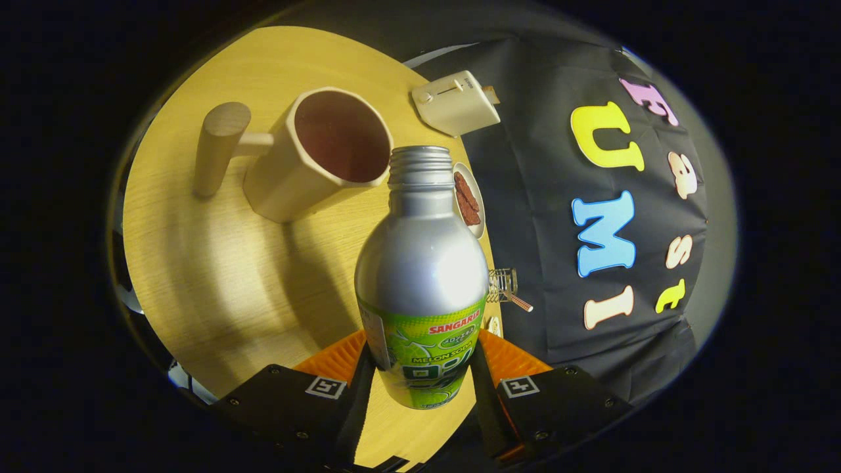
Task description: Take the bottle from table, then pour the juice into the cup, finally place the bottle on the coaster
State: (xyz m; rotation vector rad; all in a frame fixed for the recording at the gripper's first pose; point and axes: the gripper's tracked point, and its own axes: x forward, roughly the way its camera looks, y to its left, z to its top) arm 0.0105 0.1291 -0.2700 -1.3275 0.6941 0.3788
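Note:
A silver aluminium bottle (pixel 422 263) with a green label and an uncapped threaded neck sits between my two fingers. My gripper (pixel 420 368) is shut on the bottle, both fingers pressing on its lower, labelled part. The whole scene appears tilted, with the bottle's open mouth close to the rim of the cup (pixel 315 154). That cup is a pale beige mug with a dark inside and a thick wooden peg handle, standing on the round wooden table (pixel 217 276) just beyond the bottle's neck.
A white toaster (pixel 455 102) stands at the table's far edge, past the cup. A small white plate (pixel 469 199) with a brown slice lies behind the bottle. A little wire rack (pixel 504 287) sits near the table's edge, beside the bottle.

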